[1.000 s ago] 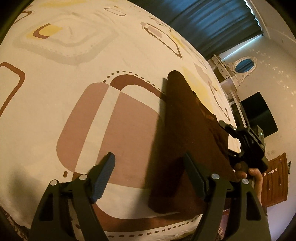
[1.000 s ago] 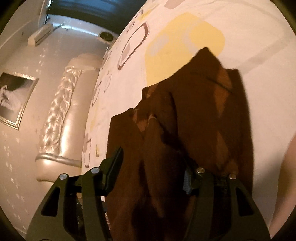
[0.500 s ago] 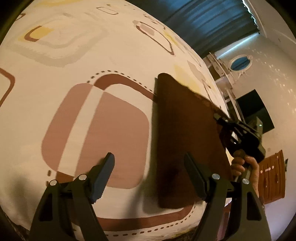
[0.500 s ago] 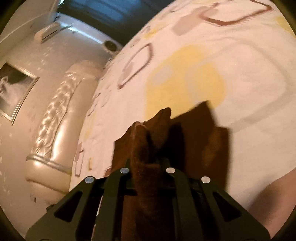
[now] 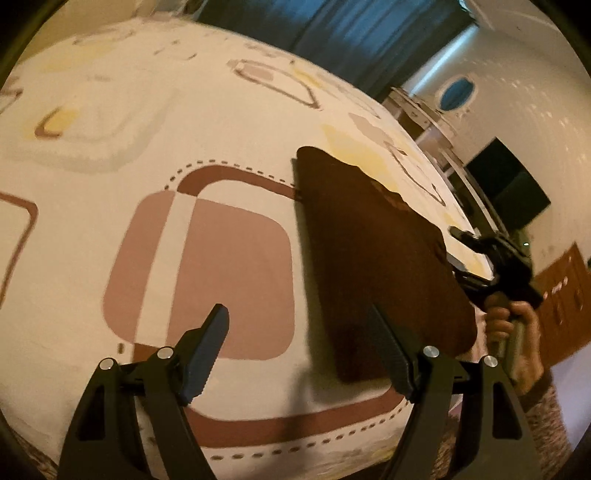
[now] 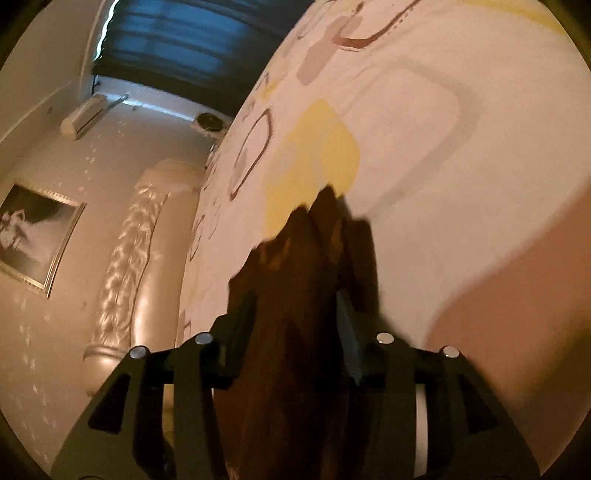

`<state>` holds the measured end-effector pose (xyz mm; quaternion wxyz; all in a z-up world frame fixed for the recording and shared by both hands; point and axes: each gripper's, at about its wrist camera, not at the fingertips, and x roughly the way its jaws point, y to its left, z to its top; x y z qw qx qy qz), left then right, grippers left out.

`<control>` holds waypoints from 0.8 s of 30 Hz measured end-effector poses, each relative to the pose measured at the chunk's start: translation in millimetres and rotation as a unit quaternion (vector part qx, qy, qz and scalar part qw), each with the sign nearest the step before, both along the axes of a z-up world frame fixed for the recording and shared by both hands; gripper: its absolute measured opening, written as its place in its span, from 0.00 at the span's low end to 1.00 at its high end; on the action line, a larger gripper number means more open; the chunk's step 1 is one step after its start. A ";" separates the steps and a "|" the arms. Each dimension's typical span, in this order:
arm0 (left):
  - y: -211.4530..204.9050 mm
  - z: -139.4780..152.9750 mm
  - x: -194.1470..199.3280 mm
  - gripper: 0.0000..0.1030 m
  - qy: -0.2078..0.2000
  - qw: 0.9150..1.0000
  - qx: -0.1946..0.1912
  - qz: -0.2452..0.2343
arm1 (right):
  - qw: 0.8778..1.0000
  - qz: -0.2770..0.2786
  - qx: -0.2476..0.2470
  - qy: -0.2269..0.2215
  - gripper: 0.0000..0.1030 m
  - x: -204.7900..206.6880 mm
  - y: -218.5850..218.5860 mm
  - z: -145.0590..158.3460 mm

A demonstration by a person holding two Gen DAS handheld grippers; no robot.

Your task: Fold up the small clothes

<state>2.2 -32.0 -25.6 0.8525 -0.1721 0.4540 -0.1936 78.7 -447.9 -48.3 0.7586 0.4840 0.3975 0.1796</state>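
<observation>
Brown cloth garment (image 5: 373, 254), just one, is lying on the cream patterned bedspread (image 5: 110, 155). Left gripper (image 5: 299, 350) is hovering wide apart, gripping nothing; right gripper (image 6: 295, 317) is clamping bunched fabric. Farther back, one dark blue curtain (image 5: 351, 33) is hanging.

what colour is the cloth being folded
Dark brown; the cloth shows best in the left wrist view, lying on the patterned bedsheet.

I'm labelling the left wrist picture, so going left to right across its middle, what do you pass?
Patterned bedsheet → brown garment lying on it → right gripper at the garment's right edge → the hand holding that gripper → wooden cabinet.
</observation>
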 end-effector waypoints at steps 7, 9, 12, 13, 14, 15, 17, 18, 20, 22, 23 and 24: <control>0.6 -9.7 -12.5 0.74 0.013 1.000 -0.012 -0.004 | 0.997 0.058 0.028 0.030 0.49 -59.6 18.0 -1.1; -1.3 -12.6 -14.7 0.74 0.016 1.000 -0.008 -0.003 | 0.997 0.059 0.032 0.040 0.49 -63.3 22.6 -7.2; -4.1 -11.9 -19.2 0.74 0.013 1.000 -0.001 -0.002 | 0.996 0.061 0.044 0.048 0.49 -60.8 30.9 -14.4; -4.1 -11.6 -20.8 0.74 0.013 1.000 0.000 0.000 | 0.995 0.063 0.053 0.049 0.49 -59.4 33.7 -17.3; -4.0 -11.4 -22.1 0.74 0.013 1.000 0.002 0.001 | 0.995 0.064 0.059 0.052 0.49 -55.6 36.5 -18.9; -4.1 -12.0 -23.1 0.74 0.014 1.000 0.001 0.002 | 0.995 0.065 0.062 0.053 0.49 -52.9 38.7 -19.7; -5.1 -13.1 -25.5 0.74 0.015 1.000 0.004 0.004 | 0.994 0.072 0.063 0.048 0.45 -51.5 42.3 -18.0; -5.9 -13.2 -26.6 0.74 0.015 1.000 0.006 0.004 | 0.995 0.073 0.055 0.047 0.34 -51.0 43.1 -16.6; -9.2 -13.4 -28.6 0.74 0.014 1.000 0.011 0.001 | 0.995 0.075 0.039 0.043 0.16 -50.7 41.3 -12.4; -12.0 -13.7 -31.3 0.74 0.011 1.000 0.018 -0.003 | 0.996 0.072 0.028 0.032 0.09 -53.4 37.7 -6.7; -14.8 -13.4 -33.3 0.74 0.007 1.000 0.024 -0.008 | 0.997 0.068 0.011 0.026 0.08 -55.7 35.2 -2.4; -16.9 -13.8 -34.0 0.74 0.006 1.000 0.029 -0.011 | 0.998 0.064 0.000 0.024 0.08 -57.6 33.0 -0.3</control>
